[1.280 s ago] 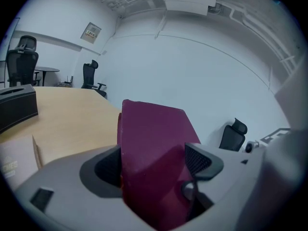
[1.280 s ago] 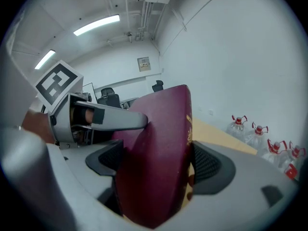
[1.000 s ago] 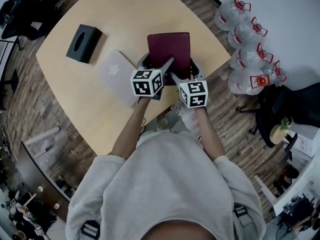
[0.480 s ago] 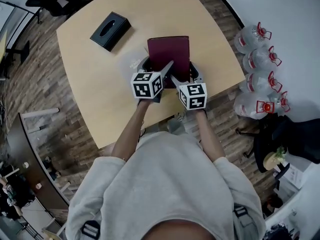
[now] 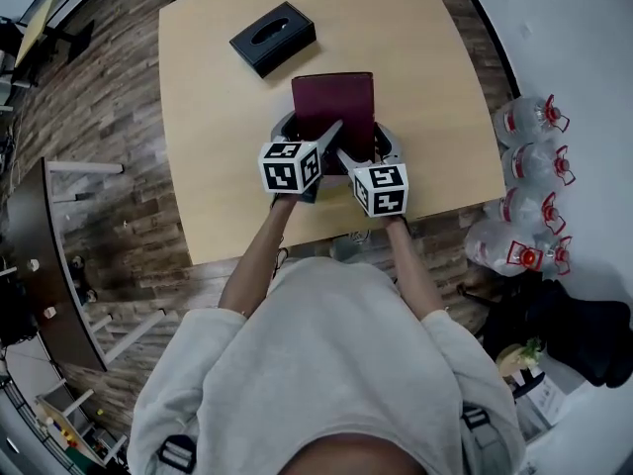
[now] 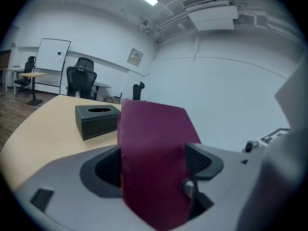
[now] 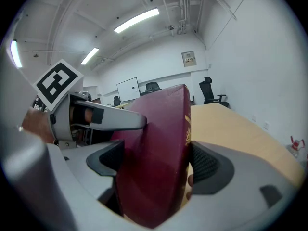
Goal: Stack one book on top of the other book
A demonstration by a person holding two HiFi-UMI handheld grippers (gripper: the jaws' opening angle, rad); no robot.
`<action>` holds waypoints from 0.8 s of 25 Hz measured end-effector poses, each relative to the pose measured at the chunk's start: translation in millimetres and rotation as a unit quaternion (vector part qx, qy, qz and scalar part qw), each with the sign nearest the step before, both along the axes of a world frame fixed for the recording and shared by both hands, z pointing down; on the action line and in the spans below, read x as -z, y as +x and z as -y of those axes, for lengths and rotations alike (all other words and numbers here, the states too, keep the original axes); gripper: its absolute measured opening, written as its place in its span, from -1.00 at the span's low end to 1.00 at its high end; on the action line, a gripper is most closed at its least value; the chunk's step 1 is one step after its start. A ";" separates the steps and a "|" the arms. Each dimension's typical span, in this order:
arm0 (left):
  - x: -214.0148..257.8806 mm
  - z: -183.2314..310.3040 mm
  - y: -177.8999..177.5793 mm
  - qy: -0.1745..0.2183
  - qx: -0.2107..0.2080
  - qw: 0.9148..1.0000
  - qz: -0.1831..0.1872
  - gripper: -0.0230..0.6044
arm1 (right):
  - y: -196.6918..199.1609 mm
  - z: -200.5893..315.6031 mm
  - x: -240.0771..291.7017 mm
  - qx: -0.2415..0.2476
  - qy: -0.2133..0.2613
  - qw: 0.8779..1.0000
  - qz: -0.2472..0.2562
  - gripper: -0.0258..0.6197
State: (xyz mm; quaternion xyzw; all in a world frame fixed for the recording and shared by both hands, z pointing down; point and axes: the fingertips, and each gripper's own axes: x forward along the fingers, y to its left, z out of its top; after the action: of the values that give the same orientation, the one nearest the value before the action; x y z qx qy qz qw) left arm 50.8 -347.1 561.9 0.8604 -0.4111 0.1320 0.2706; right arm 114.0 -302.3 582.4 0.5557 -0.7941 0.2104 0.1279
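While both tools keep the grip they had a second ago, everything under them has shifted. The left gripper (image 6: pixel 154 162) pinches the red book (image 5: pixel 334 102) with a pad on either side. The right gripper (image 7: pixel 159 170) clamps the same book at its near edge, beside the left one. Its jaws are no wider or narrower than before. The book sits in the same spot relative to the two cubes, tilted slightly nose-down and clear of the table (image 5: pixel 218 146) in both gripper views.

In the head view the table has swung round beneath the pair. The box (image 5: pixel 272 38) was far off to the left a second ago and now lies just up and left of the red book. The pale book lay bare between the box and the grippers then. Half a second ago only a sliver of it showed at the red book's left edge, and now none of it can be seen.

My reading is that the carried book has been brought over the pale one, which it now hides. If so, the sideways carry is nearly done. What remains is squaring the edges, lowering the book and letting go. No view shows whether the two books already touch.
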 end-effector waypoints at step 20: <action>-30.6 -8.4 -74.4 -0.042 0.071 0.997 0.006 0.35 | -68.2 0.8 -27.9 0.074 -0.039 0.996 -0.005 0.40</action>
State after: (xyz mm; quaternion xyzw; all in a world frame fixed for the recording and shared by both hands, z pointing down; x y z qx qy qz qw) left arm -23.6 -338.7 592.5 0.8159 -0.4672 0.1351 0.3128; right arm 45.8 -303.1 610.4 0.4913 -0.8233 0.2286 0.1689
